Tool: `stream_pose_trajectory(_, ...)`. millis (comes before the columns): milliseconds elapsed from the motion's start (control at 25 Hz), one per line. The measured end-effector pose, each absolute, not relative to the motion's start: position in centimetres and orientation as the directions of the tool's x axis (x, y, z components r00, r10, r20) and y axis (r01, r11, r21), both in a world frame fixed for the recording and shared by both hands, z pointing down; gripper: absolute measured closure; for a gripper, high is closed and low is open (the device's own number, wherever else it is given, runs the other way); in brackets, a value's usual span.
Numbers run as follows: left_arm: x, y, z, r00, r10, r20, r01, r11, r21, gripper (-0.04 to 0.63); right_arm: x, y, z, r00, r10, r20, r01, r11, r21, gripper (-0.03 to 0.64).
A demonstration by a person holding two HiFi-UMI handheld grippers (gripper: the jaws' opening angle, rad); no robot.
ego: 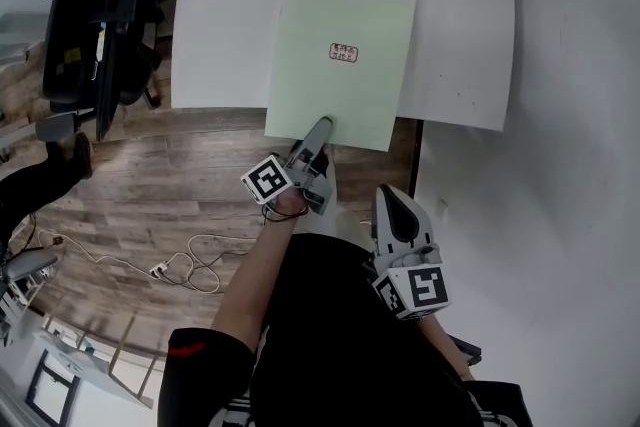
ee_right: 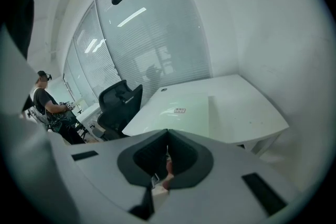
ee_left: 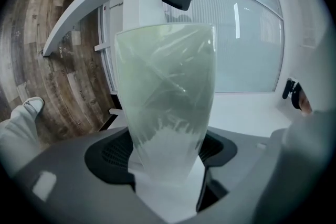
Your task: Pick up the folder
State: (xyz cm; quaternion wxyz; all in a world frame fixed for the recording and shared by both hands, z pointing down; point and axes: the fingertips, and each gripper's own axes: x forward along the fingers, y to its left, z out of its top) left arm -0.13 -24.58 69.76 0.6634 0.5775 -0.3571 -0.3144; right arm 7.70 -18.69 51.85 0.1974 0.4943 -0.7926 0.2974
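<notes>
Folder (ego: 342, 55), thin and likely floppy, is overhanging the table (ego: 230, 15), where I am straddling its edge with left gripper (ego: 320, 129) spread wide, right gripper (ego: 390, 203) idling closed.

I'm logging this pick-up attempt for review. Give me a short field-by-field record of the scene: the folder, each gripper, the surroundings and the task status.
folder: pale green folder, flat on the white table, its near edge overhanging the table's edge; small label on top
left gripper: left gripper at the folder's near edge; jaws apart with that edge between them, not clamped
right gripper: right gripper has its jaws together, is empty and is clear of the folder
surroundings: black office chair left of the table; wood-look floor
status: folder not yet lifted
</notes>
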Motion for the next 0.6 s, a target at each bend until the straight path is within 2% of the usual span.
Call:
stream_pose_trajectory(280, 0.7, -25.8, 69.4, 0.575, -0.815, 0.067, 0.037, 0.107, 0.994, 0.258, 7.7, -19.3, 52.6, -0.424, -0.660, 0.620, -0.906, 0.317, -0.282, 0.615)
stream_pose_trajectory(600, 1.0, -26.0, 69.7, 0.596, -0.800, 0.070, 0.035, 0.113, 0.993, 0.266, 7.4, -19.2, 52.9, -0.417, -0.657, 0.628, -0.909, 0.307, -0.282, 0.615)
